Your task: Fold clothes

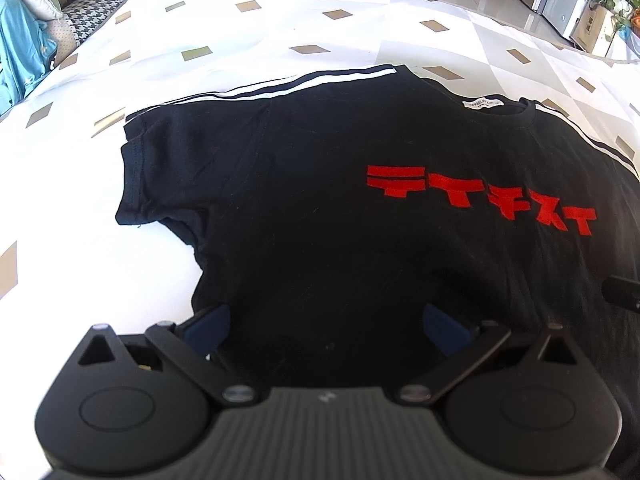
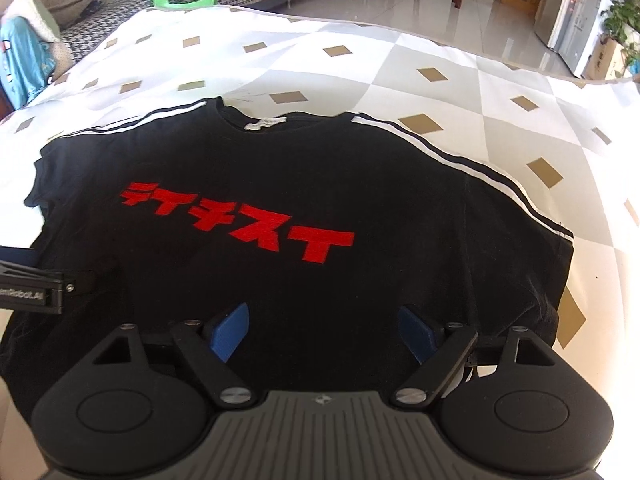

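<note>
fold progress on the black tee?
Done: the black T-shirt lies spread flat, print up, on the patterned sheet. In hand: nothing; left gripper and right gripper hover over its lower part, jaws open and empty. Left: every fold; both sleeves are out, no fold visible.
</note>
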The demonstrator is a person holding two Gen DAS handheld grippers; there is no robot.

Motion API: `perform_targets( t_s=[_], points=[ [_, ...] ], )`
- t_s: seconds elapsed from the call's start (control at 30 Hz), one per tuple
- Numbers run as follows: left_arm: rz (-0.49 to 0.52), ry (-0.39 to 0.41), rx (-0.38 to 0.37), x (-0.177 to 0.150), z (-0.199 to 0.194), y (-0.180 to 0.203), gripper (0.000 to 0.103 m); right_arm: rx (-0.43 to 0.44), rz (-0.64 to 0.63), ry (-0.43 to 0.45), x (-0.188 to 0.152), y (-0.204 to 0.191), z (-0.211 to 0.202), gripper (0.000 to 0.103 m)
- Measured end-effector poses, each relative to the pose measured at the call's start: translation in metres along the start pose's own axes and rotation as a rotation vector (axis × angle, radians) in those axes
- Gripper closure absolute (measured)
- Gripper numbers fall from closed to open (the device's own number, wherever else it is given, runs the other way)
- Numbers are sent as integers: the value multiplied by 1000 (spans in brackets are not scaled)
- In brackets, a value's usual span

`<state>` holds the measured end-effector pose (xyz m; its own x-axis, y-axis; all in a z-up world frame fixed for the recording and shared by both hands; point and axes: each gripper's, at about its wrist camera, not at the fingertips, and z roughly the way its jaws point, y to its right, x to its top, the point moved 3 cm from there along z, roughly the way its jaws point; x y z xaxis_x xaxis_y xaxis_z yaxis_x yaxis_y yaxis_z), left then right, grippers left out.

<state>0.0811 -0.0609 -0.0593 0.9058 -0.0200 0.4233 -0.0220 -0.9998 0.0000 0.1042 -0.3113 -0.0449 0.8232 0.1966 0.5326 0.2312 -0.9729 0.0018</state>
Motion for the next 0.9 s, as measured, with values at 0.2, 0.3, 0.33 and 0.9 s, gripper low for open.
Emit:
perform_targets(
  t_s=[0.2,0.3,0.33,0.9],
  points=[
    [-5,5,16,-2,-5,-8,0,78,-65,35,-13,-12,-27,28],
    [-24,0,21,0,-4,-14,0,117,-131,38,-21,-23,-38,29],
    [-33,-2,24,0,-3,-16,0,129,-158,37,-24,-27,-41,29],
    [-74,32,20,9,-17,-38,0,320,-550,9,-85,-117,-56,39]
  ],
)
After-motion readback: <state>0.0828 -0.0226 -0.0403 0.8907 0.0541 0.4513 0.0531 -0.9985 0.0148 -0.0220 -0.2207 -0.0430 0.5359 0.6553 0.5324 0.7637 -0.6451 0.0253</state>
